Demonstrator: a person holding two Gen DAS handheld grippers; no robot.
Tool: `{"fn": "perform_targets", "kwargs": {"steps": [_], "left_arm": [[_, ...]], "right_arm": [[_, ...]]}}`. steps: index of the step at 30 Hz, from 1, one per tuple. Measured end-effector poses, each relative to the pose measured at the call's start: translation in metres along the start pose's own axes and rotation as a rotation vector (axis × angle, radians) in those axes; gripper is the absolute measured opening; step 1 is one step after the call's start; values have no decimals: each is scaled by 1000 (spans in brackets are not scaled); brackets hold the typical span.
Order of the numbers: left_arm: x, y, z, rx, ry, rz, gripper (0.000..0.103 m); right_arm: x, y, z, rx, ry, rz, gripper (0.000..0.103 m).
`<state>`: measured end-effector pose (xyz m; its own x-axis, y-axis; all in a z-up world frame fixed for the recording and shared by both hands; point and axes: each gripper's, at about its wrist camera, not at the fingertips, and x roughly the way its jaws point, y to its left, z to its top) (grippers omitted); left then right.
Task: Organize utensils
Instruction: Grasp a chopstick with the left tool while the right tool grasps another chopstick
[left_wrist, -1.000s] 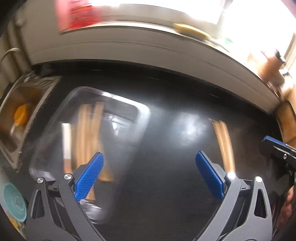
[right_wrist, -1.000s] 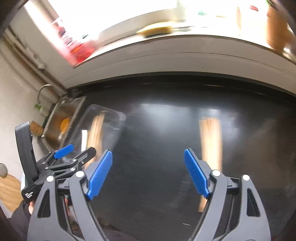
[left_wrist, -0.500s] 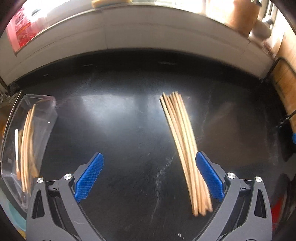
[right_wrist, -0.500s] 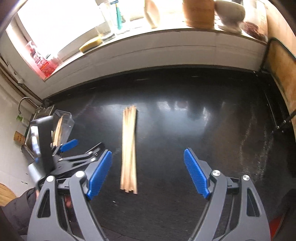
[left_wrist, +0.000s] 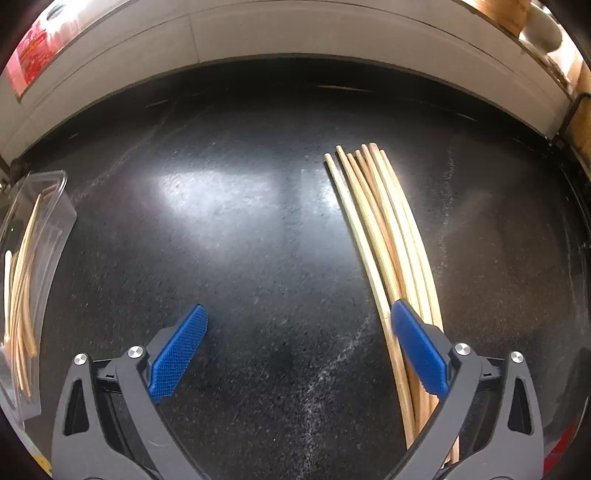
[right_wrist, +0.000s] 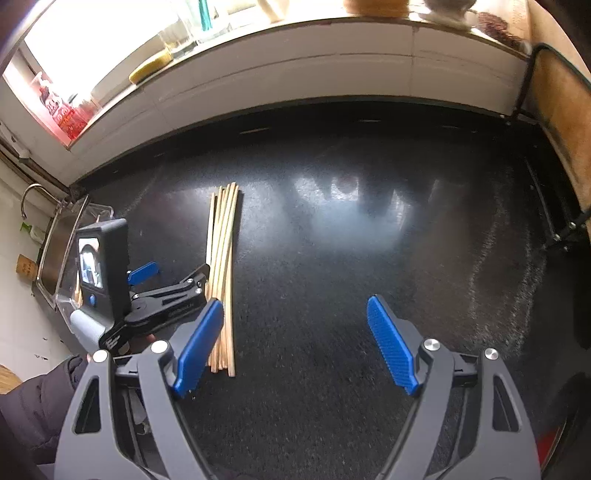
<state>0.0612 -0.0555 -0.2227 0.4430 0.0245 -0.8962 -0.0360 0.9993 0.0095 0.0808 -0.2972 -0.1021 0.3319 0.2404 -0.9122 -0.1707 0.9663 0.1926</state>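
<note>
Lying under left gripper (left_wrist: 297, 347) right finger: chopsticks (left_wrist: 388, 236).

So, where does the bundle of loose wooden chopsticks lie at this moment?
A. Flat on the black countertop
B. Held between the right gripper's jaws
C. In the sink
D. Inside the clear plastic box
A: the bundle of wooden chopsticks lies flat on the black countertop, outside the clear plastic box, and the right gripper has its jaws open with nothing between them.
</note>
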Motion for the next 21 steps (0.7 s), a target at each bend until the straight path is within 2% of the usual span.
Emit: {"fn": "perform_targets", "kwargs": {"steps": [2,5,11,20,21], "left_arm": [[2,0,-3,21,-13,18,98],[-1,5,-4,40,-20,5,98],[-5,32,-10,48,-23,2,98],[-4,55,-6,68,-18,-12,98],[-3,55,-5,70,-21,-13,98]], "right_arm": [[19,11,7,-29,9,-1,78],[51,27,14,-99,23,-7,78],[105,44,17,-181,54,-56,78],[130,62,16,-203,53,-111,78],[133,63,16,-212,58,-139,78]]}}
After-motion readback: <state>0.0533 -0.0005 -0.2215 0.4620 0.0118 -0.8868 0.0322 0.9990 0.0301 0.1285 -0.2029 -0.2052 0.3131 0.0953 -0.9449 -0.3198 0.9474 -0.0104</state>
